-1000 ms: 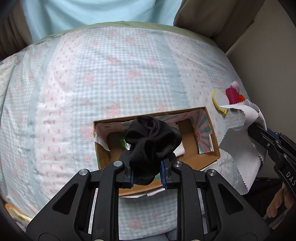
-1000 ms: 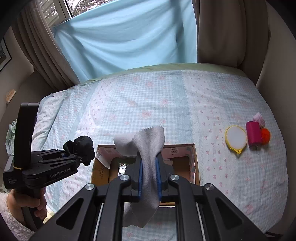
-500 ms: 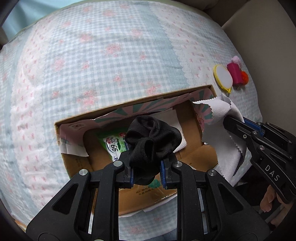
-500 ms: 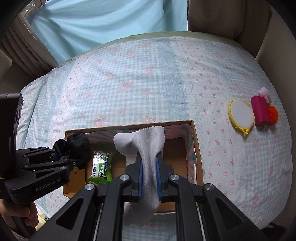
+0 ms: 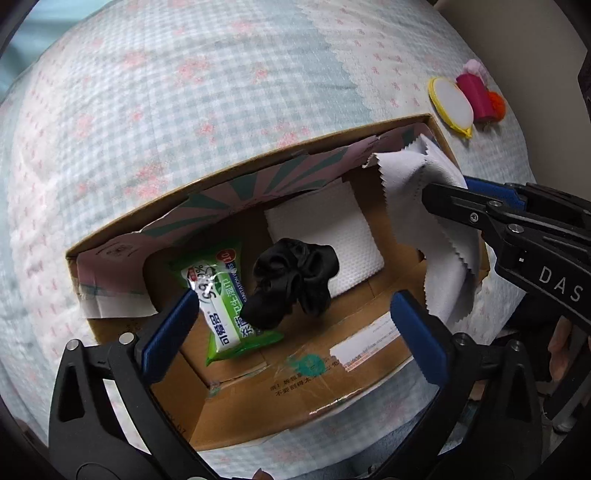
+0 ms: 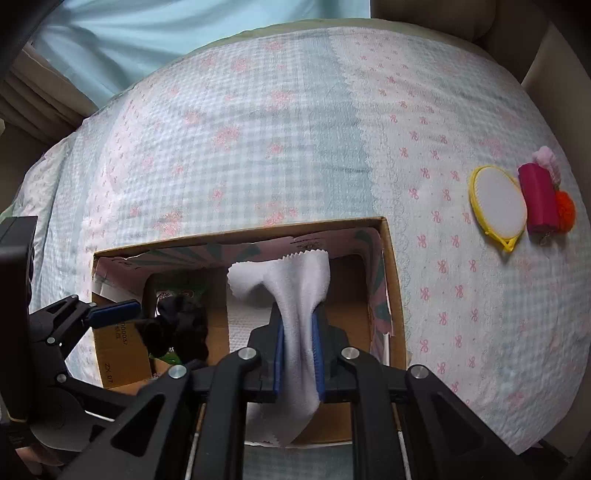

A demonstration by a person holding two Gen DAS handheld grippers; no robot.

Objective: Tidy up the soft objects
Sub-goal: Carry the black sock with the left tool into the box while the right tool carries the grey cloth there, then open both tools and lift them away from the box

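An open cardboard box (image 5: 295,391) (image 6: 389,258) sits on the checked bedspread. My left gripper (image 5: 291,317) is open just above the box; the black bundled cloth (image 5: 291,280) (image 6: 181,325) is free of its pads, over a green wipes pack (image 5: 221,306) and a white folded cloth (image 5: 332,240) inside. My right gripper (image 6: 298,354) is shut on a light grey pinked-edge cloth (image 6: 295,288) (image 5: 432,229), held over the box's right end.
A yellow-rimmed round pad (image 6: 498,206) (image 5: 450,103), a magenta cylinder (image 6: 539,199) and an orange pompom (image 6: 565,210) lie on the bed to the right of the box. A blue curtain (image 6: 184,33) hangs behind the bed.
My left gripper opened and let go of the black cloth, which dropped into the box. Both grippers moved closer to the box; the right one still holds the grey cloth.
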